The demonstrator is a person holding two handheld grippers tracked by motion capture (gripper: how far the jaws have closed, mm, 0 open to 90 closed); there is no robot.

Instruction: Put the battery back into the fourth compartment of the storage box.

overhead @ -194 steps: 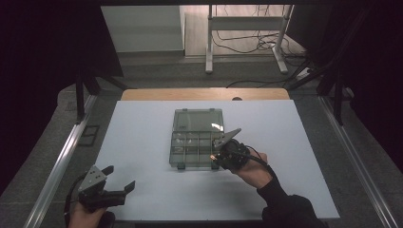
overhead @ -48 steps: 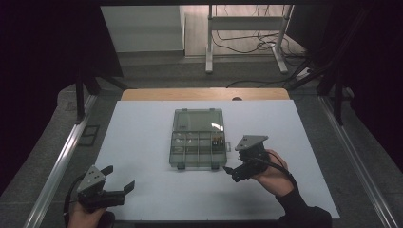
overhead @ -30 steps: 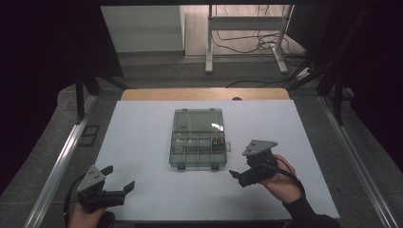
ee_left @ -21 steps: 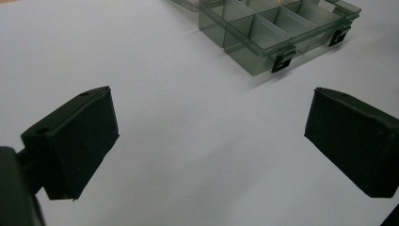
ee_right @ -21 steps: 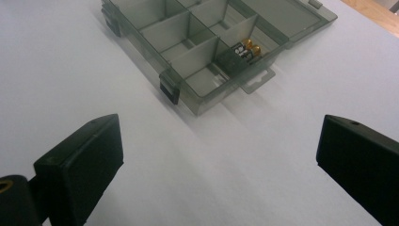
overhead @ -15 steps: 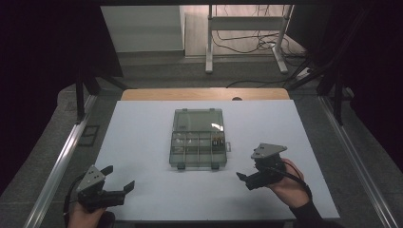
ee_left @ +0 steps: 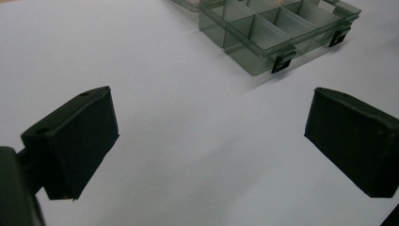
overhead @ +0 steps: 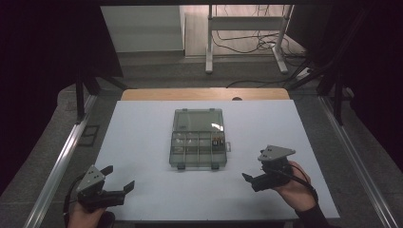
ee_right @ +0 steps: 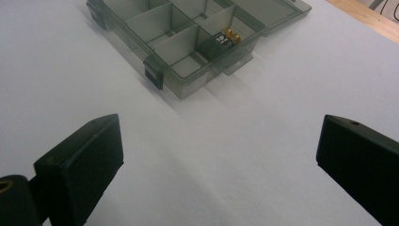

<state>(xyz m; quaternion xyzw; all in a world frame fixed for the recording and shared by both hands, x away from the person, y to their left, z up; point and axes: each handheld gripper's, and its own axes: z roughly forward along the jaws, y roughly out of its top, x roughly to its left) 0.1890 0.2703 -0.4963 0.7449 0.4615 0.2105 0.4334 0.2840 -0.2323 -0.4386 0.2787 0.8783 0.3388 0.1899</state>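
A smoky clear compartment box (overhead: 197, 137) lies open in the middle of the white table (overhead: 142, 137), lid folded back. Small gold and black parts (ee_right: 226, 37) sit in one of its compartments (overhead: 217, 141). My right gripper (overhead: 254, 180) is held near the front right of the table, open, with nothing between its jaws; the box (ee_right: 188, 37) lies ahead of it. My left gripper (overhead: 119, 183) rests at the front left corner, open and empty, the box (ee_left: 277, 33) off ahead to its right.
Bare white table surface surrounds the box. A wooden strip (overhead: 204, 94) runs along the far edge. Metal rails (overhead: 62, 161) flank the table, and a desk frame with cables (overhead: 247, 42) stands on the floor beyond.
My right gripper has drawn back from the box toward the front right of the table, empty and open. The left gripper has stayed still.
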